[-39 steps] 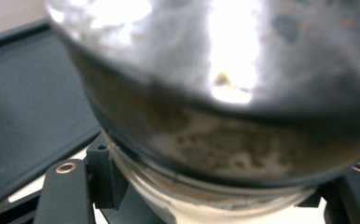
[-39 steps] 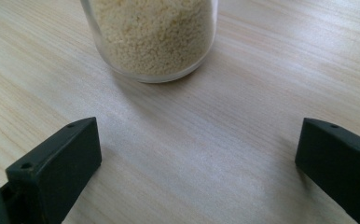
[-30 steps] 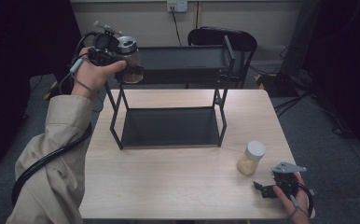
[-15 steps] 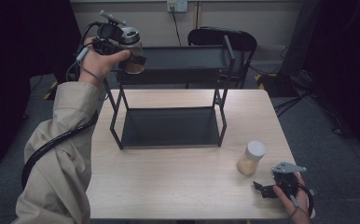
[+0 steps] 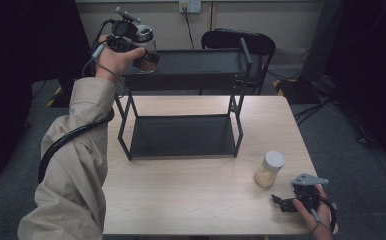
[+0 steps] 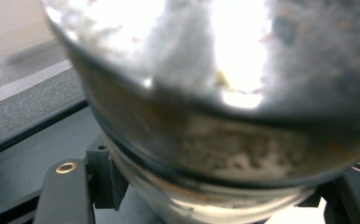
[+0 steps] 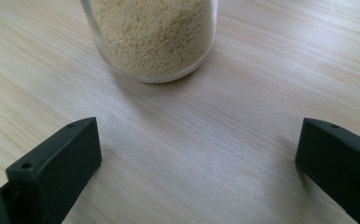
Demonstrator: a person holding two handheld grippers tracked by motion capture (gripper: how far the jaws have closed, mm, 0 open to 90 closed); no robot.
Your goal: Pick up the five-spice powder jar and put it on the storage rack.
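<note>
A glass jar (image 5: 150, 59) with a silver lid and brown contents hangs tilted over the left end of the black rack's top shelf (image 5: 201, 67). My left gripper (image 5: 142, 52) is shut on it. In the left gripper view the jar (image 6: 206, 116) looms blurred between the jaws of the left gripper (image 6: 211, 198), with the dark shelf below it. A second jar (image 5: 269, 170), white-lidded and full of pale grains, stands on the table at the right. My right gripper (image 5: 281, 204) rests open just in front of it; the grain jar (image 7: 155, 32) stands beyond the open right gripper (image 7: 197, 158), apart from it.
The two-tier black metal rack has a bare lower shelf (image 5: 181, 135) and stands at the back of the light wooden table (image 5: 181, 200). A black chair (image 5: 241, 42) sits behind the rack. The left gripper's cable (image 5: 68, 140) loops along the sleeve.
My left hand has carried the brown jar to the right and farther back, from beside the rack's left end to over its top shelf. The right gripper and the grain jar kept still.
</note>
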